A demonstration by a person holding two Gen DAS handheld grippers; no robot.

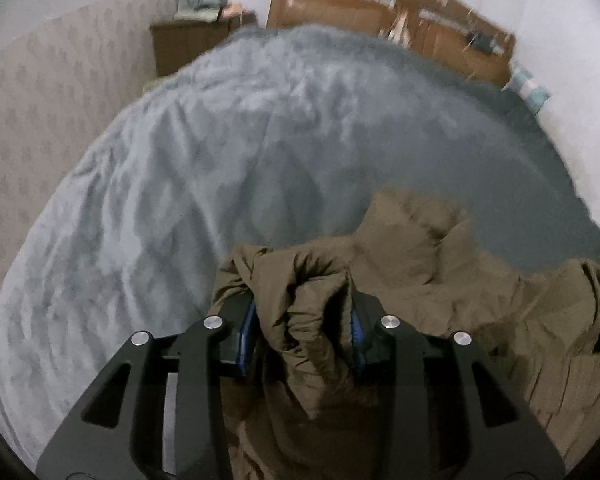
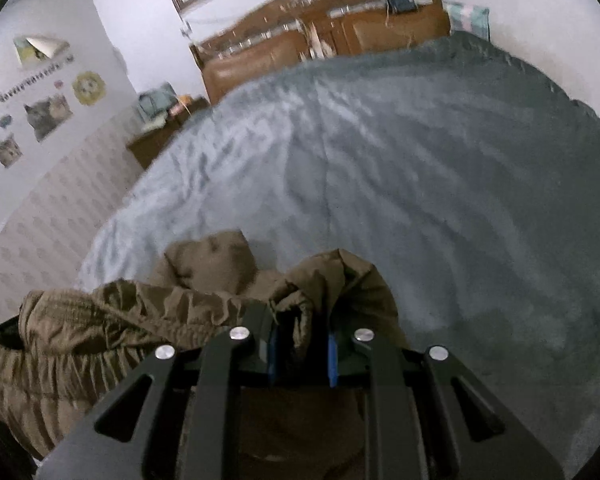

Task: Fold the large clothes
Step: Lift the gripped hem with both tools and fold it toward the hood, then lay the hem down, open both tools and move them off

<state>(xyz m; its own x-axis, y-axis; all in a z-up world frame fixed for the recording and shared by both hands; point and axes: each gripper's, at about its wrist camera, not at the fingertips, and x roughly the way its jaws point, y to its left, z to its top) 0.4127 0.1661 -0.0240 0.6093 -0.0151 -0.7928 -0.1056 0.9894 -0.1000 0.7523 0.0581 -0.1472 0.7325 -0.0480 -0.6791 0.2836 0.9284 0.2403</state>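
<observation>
- Bed (image 1: 160, 184) fills both views, covered in a rumpled grey blanket (image 2: 380, 168). Wooden headboard (image 2: 300, 44) at the far end, small cabinet (image 1: 188, 46) by the wall.
- Jacket (image 1: 440, 248): olive, puffy, the one big garment I'm folding. It sits at the near edge of the bed, part bunched on the blanket, part hanging from my two claws.
- Handling, my read: soft, padded, light for its bulk, no stiffness at all. It'll sag and billow wherever it isn't held. The shell looks like smooth nylon, so probably slippery; a thin pinch may creep out.
- Where to grab: seams, hem or the gathered elastic edge in the right wrist view. Thick bunched folds give the pads more to bite than one flat layer.
- Left claw (image 1: 306, 326): partly open, with a fat wad of jacket filling the gap. Both blue pads (image 1: 249, 334) sit against the fabric, so I call it a grip, though not a tight one.
- Right claw (image 2: 302, 354): nearly closed, clamped on a thin fold of the jacket. That pinch looks firm.
- Watch item: the left hold, I'd guess, is the one to slip first.
</observation>
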